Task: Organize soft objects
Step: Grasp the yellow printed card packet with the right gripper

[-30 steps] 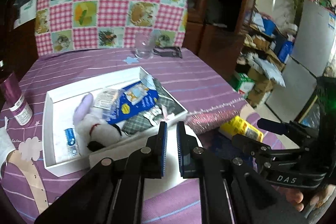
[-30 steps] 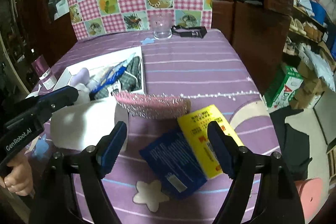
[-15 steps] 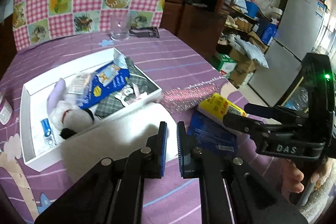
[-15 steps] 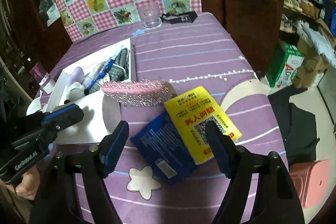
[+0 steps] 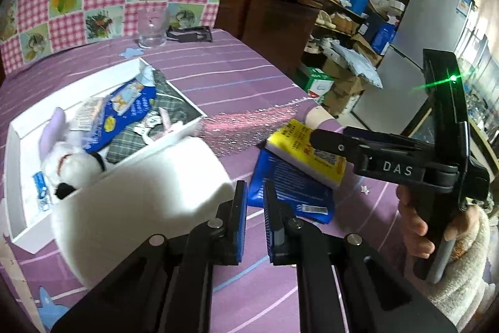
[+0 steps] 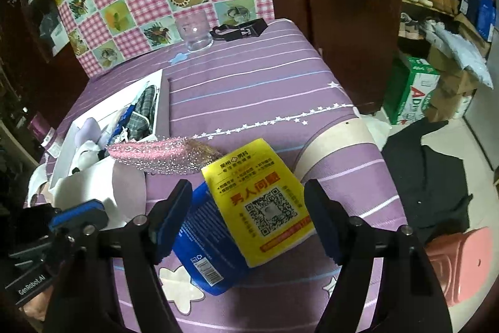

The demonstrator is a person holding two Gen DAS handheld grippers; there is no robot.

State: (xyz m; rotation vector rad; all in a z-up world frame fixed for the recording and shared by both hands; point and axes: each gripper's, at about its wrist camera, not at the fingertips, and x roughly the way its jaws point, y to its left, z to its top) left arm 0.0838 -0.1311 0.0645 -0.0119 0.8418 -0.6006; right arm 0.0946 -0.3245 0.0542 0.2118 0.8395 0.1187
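Left gripper (image 5: 255,202), jaws nearly closed and empty, beside a soft white block (image 5: 140,195) against the white box (image 5: 18,145). Right gripper (image 6: 248,217), jaws spread, straddles a glossy yellow packet (image 6: 262,195) on the striped purple counter (image 6: 243,89).

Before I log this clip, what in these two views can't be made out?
- Pink glittery item: smeared by motion blur in the left wrist view; its shape is unreadable there.
- Blue packet: right wrist view, upper part covered by the yellow packet.
- White box contents: right wrist view, mostly hidden behind its wall.
- White soft object: blurred in the left wrist view; it cannot be identified.
- Left gripper: nearly shut; contact unclear.
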